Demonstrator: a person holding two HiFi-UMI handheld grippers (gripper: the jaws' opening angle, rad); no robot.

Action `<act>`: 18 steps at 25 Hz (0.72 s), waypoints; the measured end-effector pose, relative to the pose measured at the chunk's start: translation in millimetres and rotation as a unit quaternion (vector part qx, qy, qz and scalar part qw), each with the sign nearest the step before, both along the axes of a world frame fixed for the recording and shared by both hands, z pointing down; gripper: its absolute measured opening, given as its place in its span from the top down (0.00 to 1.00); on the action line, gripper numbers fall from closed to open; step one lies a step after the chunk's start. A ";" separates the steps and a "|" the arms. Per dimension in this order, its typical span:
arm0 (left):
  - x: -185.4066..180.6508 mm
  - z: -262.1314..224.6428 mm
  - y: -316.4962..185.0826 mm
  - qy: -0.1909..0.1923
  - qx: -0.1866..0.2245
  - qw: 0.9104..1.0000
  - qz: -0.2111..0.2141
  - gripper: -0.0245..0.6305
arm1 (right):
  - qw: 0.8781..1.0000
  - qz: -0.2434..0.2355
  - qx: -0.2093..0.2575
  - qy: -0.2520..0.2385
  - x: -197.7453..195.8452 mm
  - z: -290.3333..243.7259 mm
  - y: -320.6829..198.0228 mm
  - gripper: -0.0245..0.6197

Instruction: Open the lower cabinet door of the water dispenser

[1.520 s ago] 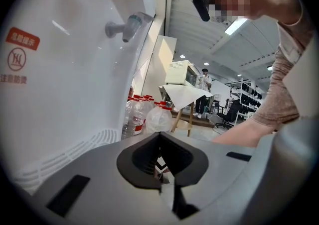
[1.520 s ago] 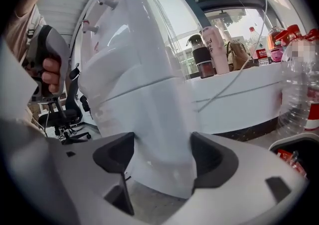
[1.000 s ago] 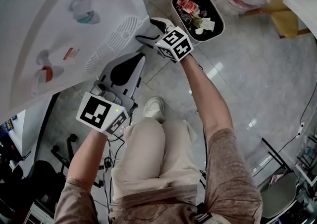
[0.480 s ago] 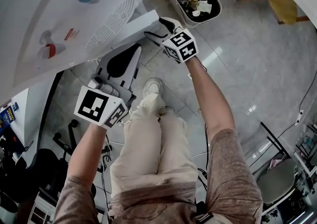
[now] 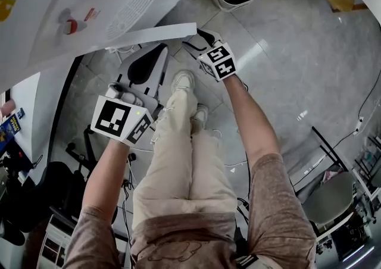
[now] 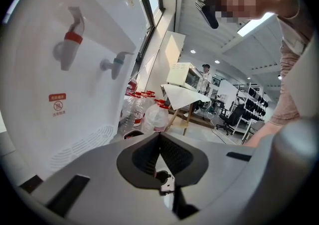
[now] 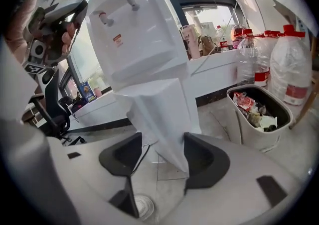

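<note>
Found the water dispenser (image 5: pixel 77 6) upright on the floor, its lower cabinet door (image 7: pixel 164 114) swung well out from the front. Caught the door's free edge between the right gripper's (image 7: pixel 162 162) 2 jaws, lately closing in but with a gap on 1 side, likely to pull it wider. Held the left gripper (image 6: pixel 159 142) shut and empty, clear of the swing

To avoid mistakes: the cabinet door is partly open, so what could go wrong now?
The right gripper, whose jaws have just been closing, has the cabinet door edge between them with a gap on one side; it may slip out.
The person's shoe stands close to the door and might block it.
</note>
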State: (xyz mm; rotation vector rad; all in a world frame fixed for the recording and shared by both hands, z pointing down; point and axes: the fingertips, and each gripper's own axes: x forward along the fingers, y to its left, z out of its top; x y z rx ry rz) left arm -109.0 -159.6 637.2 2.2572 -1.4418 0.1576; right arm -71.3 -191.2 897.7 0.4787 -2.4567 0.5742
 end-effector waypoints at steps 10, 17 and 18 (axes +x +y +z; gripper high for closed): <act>-2.9 -20.2 33.9 0.014 0.026 0.999 -0.024 0.94 | 0.999 -0.007 -0.029 0.022 16.4 3.9 82.1 0.63; -16.3 -17.9 64.1 0.012 0.009 0.999 -0.038 0.94 | 0.998 -0.010 -0.052 0.028 15.2 3.9 125.6 0.65; -18.9 -17.4 67.5 0.012 0.007 0.999 -0.040 0.94 | 0.998 -0.011 -0.054 0.030 15.4 4.3 130.1 0.66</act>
